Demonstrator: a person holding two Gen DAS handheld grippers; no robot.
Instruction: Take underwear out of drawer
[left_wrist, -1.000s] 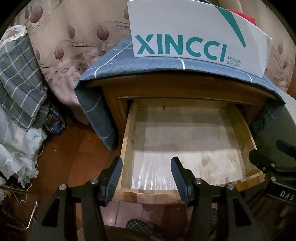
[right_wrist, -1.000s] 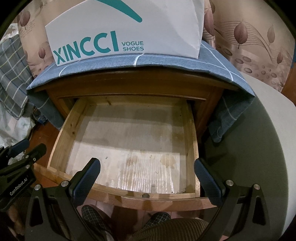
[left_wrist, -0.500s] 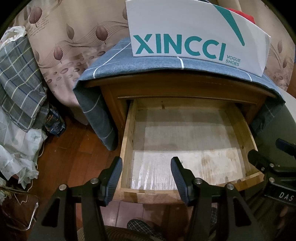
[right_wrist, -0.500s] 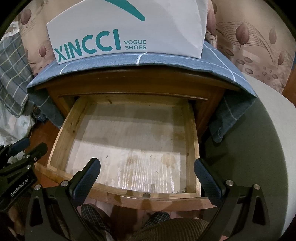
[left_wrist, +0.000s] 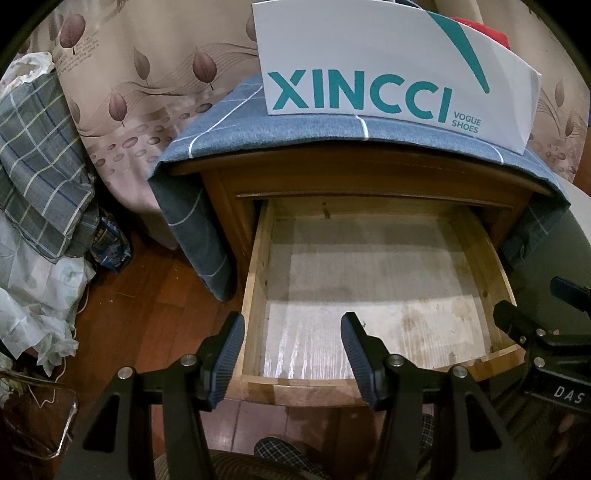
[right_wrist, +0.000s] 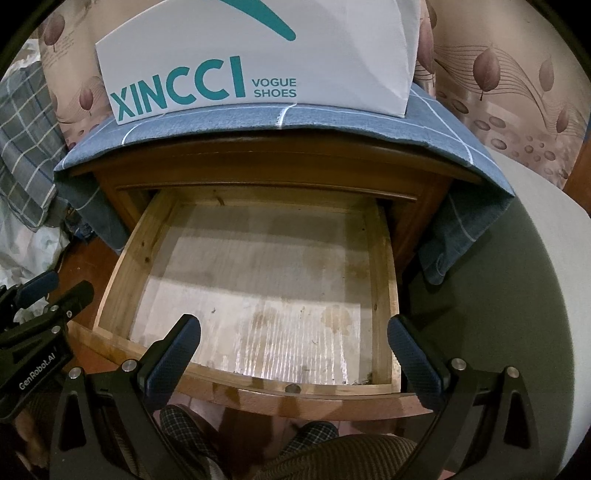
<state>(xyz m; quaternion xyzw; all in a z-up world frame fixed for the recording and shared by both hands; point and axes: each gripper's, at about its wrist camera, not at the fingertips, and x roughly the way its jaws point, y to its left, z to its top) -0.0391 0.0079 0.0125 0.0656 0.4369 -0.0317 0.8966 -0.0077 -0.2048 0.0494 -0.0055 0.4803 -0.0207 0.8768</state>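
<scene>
A wooden nightstand (left_wrist: 369, 173) stands on a dark red wooden floor (left_wrist: 147, 317). Its top surface is covered by a blue checked cloth (left_wrist: 295, 133) that hangs down both sides. A white shoe box (left_wrist: 388, 62) printed "XINCCI VOGUE SHOES" sits on the cloth. A curtain (left_wrist: 147, 74) with a leaf pattern hangs behind.

The drawer (right_wrist: 125, 284) is pulled out toward the near side. Its stained liner (right_wrist: 258, 295) lies bare; no underwear shows in the drawer or in either view.

Left gripper (left_wrist: 291, 354): released, jaws parted with nothing between them, over the near left corner of the drawer. Right gripper (right_wrist: 295, 354): released, jaws spread wide and empty, over the near edge of the drawer.

Left wrist view only: plaid fabric (left_wrist: 40, 162) and crumpled white material (left_wrist: 33, 306) piled on the floor at the left, and something red (left_wrist: 487, 33) behind the box. Right wrist view only: a screw (right_wrist: 292, 388) in the drawer front and a pale rounded edge (right_wrist: 546, 236) at the right.
</scene>
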